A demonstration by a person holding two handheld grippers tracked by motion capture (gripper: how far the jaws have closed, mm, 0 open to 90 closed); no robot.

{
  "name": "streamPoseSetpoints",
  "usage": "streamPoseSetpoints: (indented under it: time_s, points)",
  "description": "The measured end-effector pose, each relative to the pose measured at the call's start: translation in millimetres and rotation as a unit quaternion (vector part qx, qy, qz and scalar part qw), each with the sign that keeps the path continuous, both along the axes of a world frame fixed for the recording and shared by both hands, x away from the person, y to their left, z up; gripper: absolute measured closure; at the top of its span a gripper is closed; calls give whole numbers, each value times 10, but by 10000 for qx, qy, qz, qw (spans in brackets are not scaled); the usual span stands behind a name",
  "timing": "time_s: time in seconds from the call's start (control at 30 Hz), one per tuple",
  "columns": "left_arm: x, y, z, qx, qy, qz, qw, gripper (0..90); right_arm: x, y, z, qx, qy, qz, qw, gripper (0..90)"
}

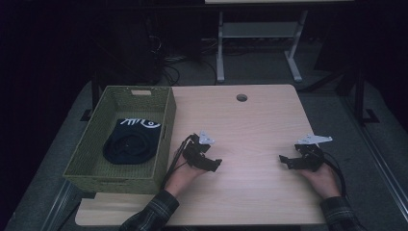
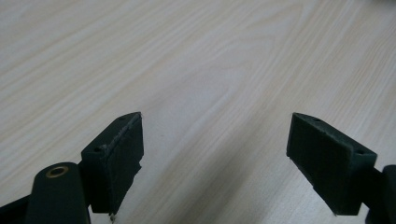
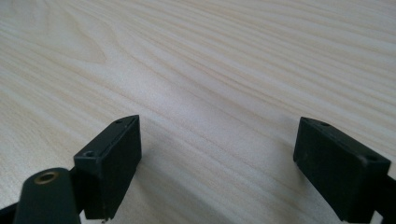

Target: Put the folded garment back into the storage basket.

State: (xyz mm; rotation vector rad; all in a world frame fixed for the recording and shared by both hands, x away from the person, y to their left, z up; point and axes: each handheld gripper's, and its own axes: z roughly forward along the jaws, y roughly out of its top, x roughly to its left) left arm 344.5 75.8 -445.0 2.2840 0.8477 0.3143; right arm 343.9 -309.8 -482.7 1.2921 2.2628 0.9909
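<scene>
Basket [image 1: 103,159], green woven, rectangular, at table's left edge; holds dark folded cloth [image 1: 131,140] with white print, soft, rumpled.

High view: left gripper [image 1: 206,161] near basket's right wall, right gripper [image 1: 294,161] well apart, both low over pale wood table [image 1: 255,120]. Plaid sleeves at bottom edge. Risk: basket overhangs table edge, so sideways nudge could tip it.

Left gripper view: jaws spread wide, nothing between, smooth grained laminate beneath. Risk: hard pads may slip on limp cloth.

Right gripper view: jaws likewise released, empty, above bare wood.
</scene>
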Motion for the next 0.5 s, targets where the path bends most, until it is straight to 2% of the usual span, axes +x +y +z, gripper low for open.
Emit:
streamPoseSetpoints:
  time_s: [0.27, 0.5]
  points:
    - [4, -21, -164, 233, 192, -15, 9995, 173, -1, 1, 0, 3, 4, 0, 10000, 147]
    - [5, -6, -205, 262, 214, 16, 9994, 167, 0, 1, 0, 2, 1, 12, 10000, 147]
